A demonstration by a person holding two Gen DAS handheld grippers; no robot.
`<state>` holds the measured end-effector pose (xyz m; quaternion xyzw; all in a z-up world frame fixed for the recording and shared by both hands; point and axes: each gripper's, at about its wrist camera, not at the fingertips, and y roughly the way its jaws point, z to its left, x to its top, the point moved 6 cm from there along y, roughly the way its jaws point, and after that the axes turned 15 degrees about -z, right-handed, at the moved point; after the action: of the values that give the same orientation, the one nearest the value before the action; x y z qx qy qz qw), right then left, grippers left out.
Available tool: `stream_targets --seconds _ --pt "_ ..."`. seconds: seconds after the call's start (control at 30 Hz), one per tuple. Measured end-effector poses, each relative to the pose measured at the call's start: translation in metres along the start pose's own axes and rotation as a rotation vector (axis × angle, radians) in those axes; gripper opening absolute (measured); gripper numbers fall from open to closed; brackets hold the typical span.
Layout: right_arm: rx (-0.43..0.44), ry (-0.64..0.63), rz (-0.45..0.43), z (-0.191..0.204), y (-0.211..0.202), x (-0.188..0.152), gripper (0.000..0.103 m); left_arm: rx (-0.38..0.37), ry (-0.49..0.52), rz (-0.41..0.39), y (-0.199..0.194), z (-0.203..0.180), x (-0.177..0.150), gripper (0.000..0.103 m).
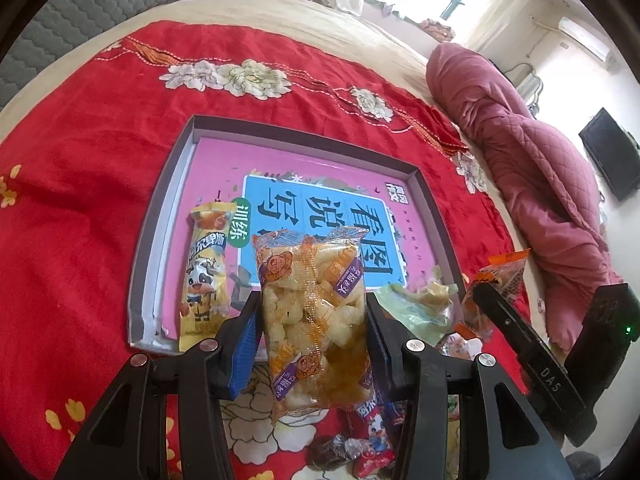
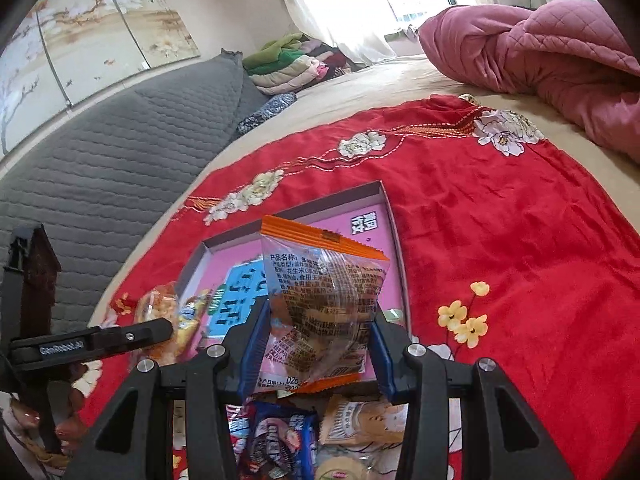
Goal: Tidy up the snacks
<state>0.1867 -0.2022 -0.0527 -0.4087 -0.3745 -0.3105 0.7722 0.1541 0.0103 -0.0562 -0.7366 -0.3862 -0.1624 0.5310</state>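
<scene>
My left gripper (image 1: 311,320) is shut on a clear packet of pale puffed snacks (image 1: 316,320), held above the near edge of a shallow pink box (image 1: 160,216). A yellow cow-print snack bar (image 1: 204,276) lies in the box at its left side. My right gripper (image 2: 318,336) is shut on an orange-edged clear peanut packet (image 2: 324,300), held over the box's (image 2: 394,240) near right corner. The right gripper also shows at the right of the left wrist view (image 1: 532,328), and the left gripper shows at the left of the right wrist view (image 2: 132,336).
The box sits on a red flowered cloth (image 1: 80,200) on a bed. Loose snack packets lie near the box's front edge (image 2: 280,440), including a green one (image 1: 416,312). A pink quilt (image 1: 532,152) lies bunched to the right. A grey padded headboard (image 2: 120,152) stands on the left.
</scene>
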Motion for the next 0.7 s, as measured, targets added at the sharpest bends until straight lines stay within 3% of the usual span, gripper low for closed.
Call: stream_targets --seconds 0.4,0.7 --pt "-0.059 -0.005 0.029 -0.013 0.023 -0.007 0.046 0.017 0.000 -0.002 0.015 0.003 0.004 0.050" --pt "-0.057 -0.045 0.053 -0.007 0.029 -0.013 0.046 0.031 -0.002 0.003 0.024 0.006 0.006 0.050"
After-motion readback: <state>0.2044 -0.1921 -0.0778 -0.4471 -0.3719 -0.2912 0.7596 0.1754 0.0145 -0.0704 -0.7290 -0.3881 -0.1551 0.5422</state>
